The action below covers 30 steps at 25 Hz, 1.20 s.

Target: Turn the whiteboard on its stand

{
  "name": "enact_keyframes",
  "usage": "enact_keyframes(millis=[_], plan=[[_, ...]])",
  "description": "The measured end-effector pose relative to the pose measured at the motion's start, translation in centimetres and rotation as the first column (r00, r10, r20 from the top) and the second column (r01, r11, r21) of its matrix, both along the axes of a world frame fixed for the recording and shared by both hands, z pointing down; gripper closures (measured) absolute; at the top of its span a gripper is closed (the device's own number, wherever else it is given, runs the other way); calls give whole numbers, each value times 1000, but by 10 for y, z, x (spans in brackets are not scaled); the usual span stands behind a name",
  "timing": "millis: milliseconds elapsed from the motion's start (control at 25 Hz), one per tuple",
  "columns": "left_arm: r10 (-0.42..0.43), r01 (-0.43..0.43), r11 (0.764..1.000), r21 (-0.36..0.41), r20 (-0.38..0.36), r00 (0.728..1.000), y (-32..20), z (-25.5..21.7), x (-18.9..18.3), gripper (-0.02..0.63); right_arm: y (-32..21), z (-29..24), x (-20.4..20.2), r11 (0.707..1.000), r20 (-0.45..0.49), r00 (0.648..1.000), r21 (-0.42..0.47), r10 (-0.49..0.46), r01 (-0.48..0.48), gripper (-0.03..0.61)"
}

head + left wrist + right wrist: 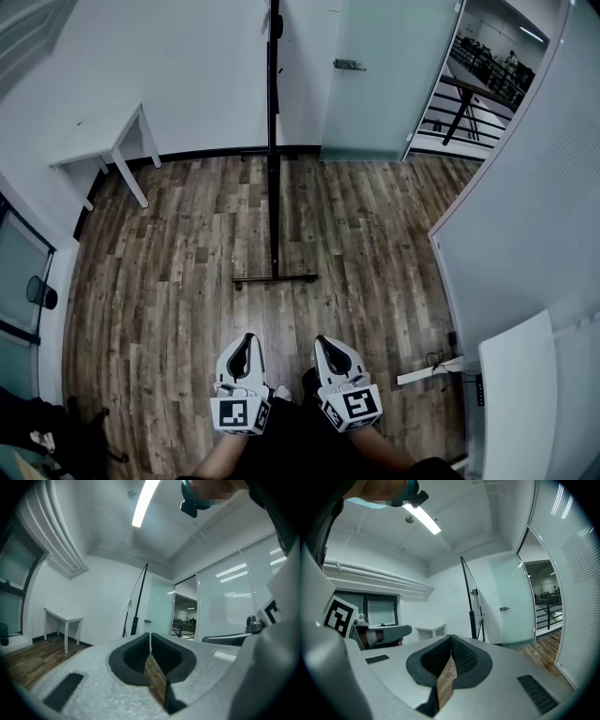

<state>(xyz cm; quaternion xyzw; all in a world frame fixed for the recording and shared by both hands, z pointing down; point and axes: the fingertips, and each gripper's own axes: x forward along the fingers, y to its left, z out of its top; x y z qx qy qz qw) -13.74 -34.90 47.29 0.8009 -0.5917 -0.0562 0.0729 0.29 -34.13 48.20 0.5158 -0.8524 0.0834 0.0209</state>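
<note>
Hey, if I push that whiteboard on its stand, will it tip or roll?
The whiteboard looks tall and thin over a narrow foot bar, so a high shove may rock it. It probably glides easily on the smooth wood floor; wheels aren't discernible.

Wood-plank floor [187, 281] — the stand's base bar [275, 278] and a white table [105, 141] rest on it.

White table [98, 141] against the wall, wood-plank floor [178, 281]; frosted glass door [389, 84], black railing [459, 98] beyond
</note>
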Motion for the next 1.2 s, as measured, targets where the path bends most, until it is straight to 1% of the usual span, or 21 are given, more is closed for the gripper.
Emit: enact_keyframes(millis=[200,280,360,480,640,760,880,1000,1120,1200], plan=[[-12,12,1000,-1,-4,1000,-46,10,-2,589,-54,9,0,1000,-9,1000,9,-20,20,566],[-20,20,1000,-3,7,1000,-67,17,-2,589,-79,9,2,1000,-9,1000,12,-24,24,566],[-23,23,1000,-1,19,1000,-92,18,0,589,-105,6,5,1000,-6,1000,15,-22,22,566],[-39,39,999,-2,15,999,-135,13,3,589,-148,1,8,999,-4,999,24,-34,34,566],[-43,43,999,-10,18,999,-187,11,18,589,-196,-3,16,998,2,998,25,-58,58,566],[-43,43,999,-2,59,997,-227,9,29,589,-232,-8,22,997,13,997,31,-70,70,566],[-38,38,999,-3,108,993,-266,11,41,589,-268,-6,31,997,18,997,13,-79,78,566],[-36,38,999,-13,117,992,-306,18,52,589,-300,-2,42,997,27,997,-4,-78,78,566],[-36,34,999,11,134,990,-344,28,63,588,-329,3,53,996,32,996,-15,-84,85,566],[-36,36,999,3,129,991,-368,35,68,581,-349,5,57,995,32,995,-19,-94,95,566]])
